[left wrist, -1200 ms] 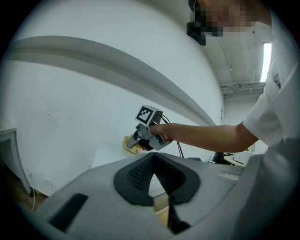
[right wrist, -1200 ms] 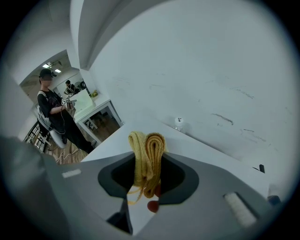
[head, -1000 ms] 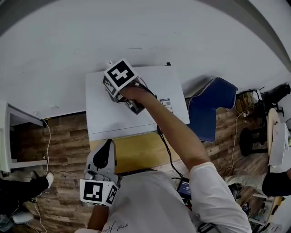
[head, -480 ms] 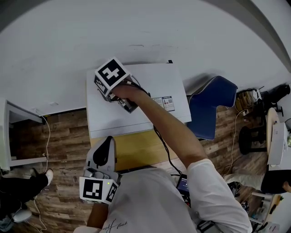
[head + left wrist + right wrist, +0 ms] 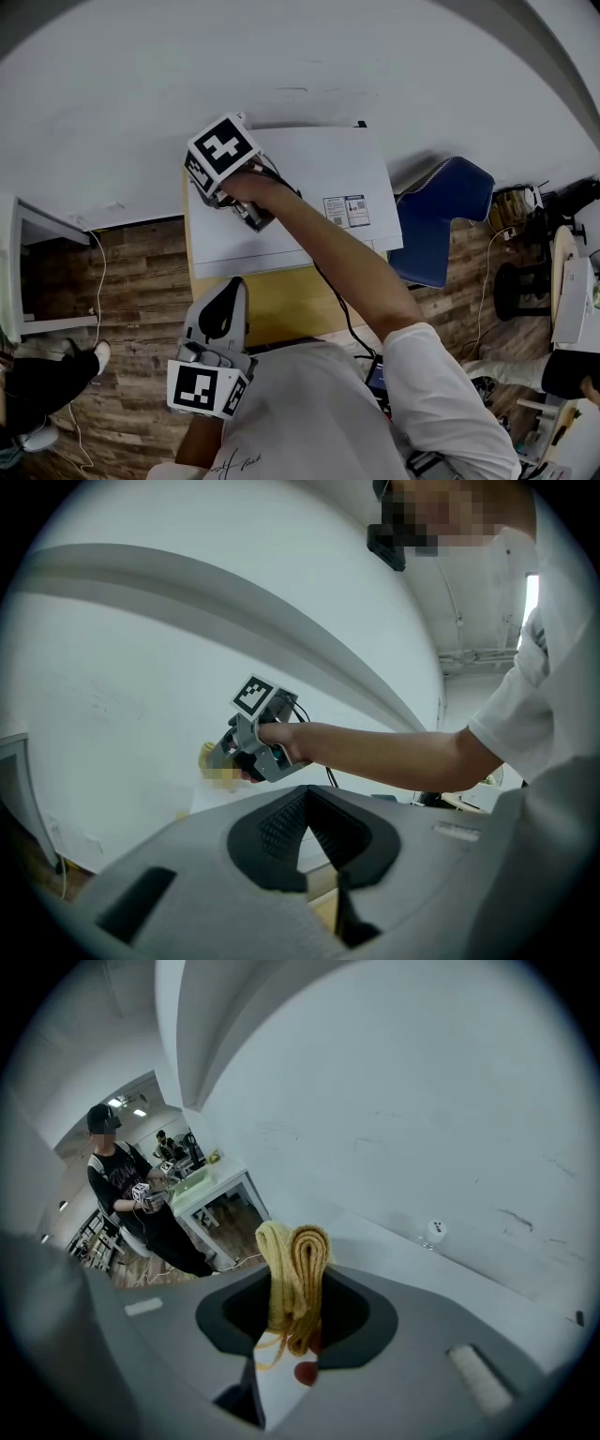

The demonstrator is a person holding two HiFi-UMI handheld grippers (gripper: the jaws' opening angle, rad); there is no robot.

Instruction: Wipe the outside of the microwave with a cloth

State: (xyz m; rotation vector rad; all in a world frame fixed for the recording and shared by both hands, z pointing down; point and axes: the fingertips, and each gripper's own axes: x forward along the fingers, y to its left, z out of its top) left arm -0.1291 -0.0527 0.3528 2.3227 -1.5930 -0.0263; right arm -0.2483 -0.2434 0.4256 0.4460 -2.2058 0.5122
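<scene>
Cloth [image 5: 292,1255] first: it is a yellow, ribbed rag folded into a thick roll. The right gripper [image 5: 298,1309] has its jaws closed tight across the middle of that roll, and the folded end stands out past the tips. In the head view this gripper is reached out over the far left corner of the white microwave [image 5: 300,183]. The microwave sits on a wooden table [image 5: 281,309], backed up to the white wall [image 5: 281,66], with a label [image 5: 345,210] on its top toward the right edge. The right gripper view shows the roll low over the flat white top, but we cannot tell whether it touches. The left gripper [image 5: 307,829] hangs back by our body over the table's near edge, its jaws brought together with nothing between them.

We judge the cloth light, soft and limp. It will bunch and trail rather than push, so the hold belongs where it is, across the thick fold. Enough roll should project that fabric, not jaw, meets the casing. The microwave looks rigid and smooth-skinned, and it is likely heavy enough to sit through a light stroke. A hard sideways push might slide it on the table. For the side panels and door, the idle left gripper could brace the casing at a corner.
</scene>
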